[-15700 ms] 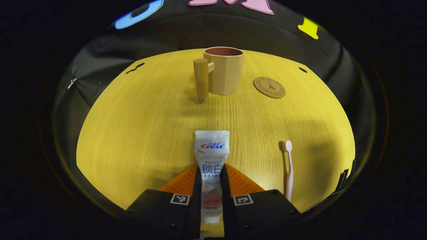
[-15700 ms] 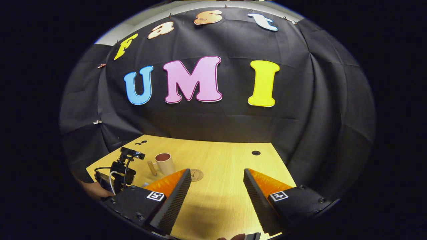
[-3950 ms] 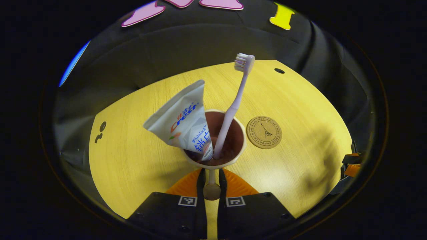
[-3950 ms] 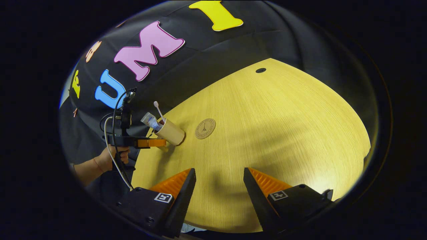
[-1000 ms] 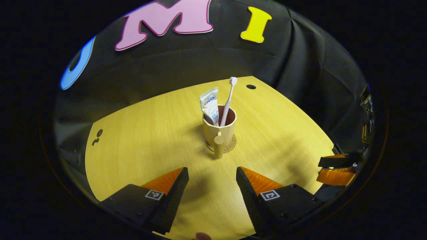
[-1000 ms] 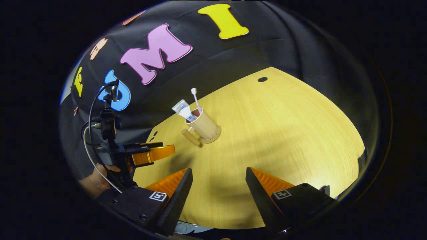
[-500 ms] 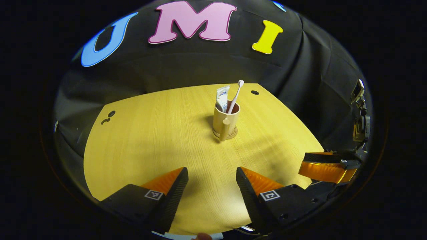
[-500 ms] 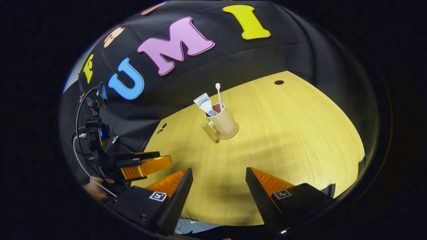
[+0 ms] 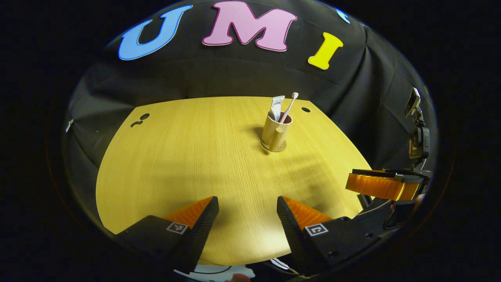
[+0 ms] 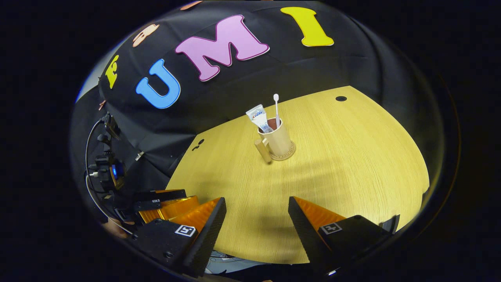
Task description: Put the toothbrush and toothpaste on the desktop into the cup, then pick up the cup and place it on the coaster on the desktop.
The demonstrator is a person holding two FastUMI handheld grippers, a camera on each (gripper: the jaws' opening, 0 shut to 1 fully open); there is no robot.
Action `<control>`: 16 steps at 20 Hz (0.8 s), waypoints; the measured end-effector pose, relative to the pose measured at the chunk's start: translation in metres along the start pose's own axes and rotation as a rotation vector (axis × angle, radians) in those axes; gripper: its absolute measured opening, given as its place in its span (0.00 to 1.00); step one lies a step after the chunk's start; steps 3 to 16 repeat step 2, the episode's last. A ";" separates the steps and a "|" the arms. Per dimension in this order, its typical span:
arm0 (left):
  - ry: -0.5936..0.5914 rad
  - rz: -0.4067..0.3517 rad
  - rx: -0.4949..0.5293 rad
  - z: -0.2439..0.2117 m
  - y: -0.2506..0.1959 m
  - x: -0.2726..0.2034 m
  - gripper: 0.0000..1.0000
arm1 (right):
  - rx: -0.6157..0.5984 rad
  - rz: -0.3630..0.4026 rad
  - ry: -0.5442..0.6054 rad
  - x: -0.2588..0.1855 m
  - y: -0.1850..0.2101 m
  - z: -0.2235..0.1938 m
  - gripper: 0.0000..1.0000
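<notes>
So the tan plastic cup (image 9: 274, 133) with its peg handle sits upright on the round cork coaster (image 10: 289, 154), far side of the yellow wooden desktop (image 9: 188, 156). White toothpaste tube (image 10: 259, 117) and pale pink toothbrush (image 9: 289, 105) poke out the top. Left gripper (image 9: 247, 219) and right gripper (image 10: 256, 221) both hang wide apart near the desk's front edge, holding nothing.

One cup (image 9: 275, 133), toothbrush (image 9: 289, 105), toothpaste (image 9: 276, 107), coaster (image 9: 278, 149)
</notes>
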State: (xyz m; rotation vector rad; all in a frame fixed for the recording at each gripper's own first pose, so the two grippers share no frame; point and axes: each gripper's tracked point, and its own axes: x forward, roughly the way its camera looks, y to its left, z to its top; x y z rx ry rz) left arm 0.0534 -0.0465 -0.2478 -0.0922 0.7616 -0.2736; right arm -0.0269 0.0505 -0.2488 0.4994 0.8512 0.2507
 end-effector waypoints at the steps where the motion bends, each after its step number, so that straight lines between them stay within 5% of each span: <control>1: 0.000 0.000 -0.002 -0.003 0.001 -0.002 0.92 | -0.002 0.001 0.000 0.001 0.002 0.000 0.98; 16: 0.002 -0.003 -0.001 -0.004 0.000 -0.002 0.92 | -0.004 0.003 0.002 0.002 0.004 -0.001 0.98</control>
